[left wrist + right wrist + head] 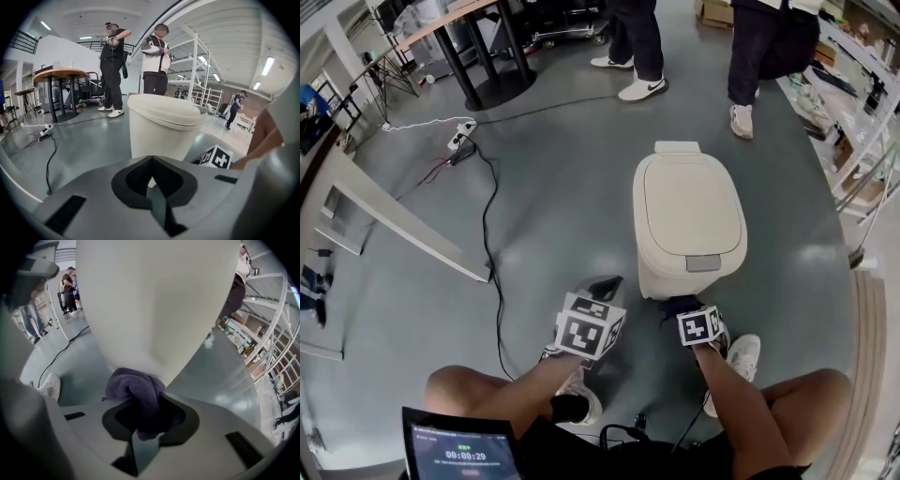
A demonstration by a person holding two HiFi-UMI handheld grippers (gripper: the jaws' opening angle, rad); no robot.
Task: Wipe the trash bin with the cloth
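Cream plastic lidded trash bin upright on grey floor at twelve o'clock, purple terry cloth clamped in closed right claw seemingly against its lower front for wiping; left claw closed, empty, spare at nine o'clock.

The cloth lies against the trash bin, low in front.

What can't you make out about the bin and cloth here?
Cloth: head view, mostly hidden under the right gripper.
Trash bin top: right gripper view, cut off by the upper edge.
Bin's far side: every view, hidden by its own body.
Tablet: head view, cut by bottom edge.
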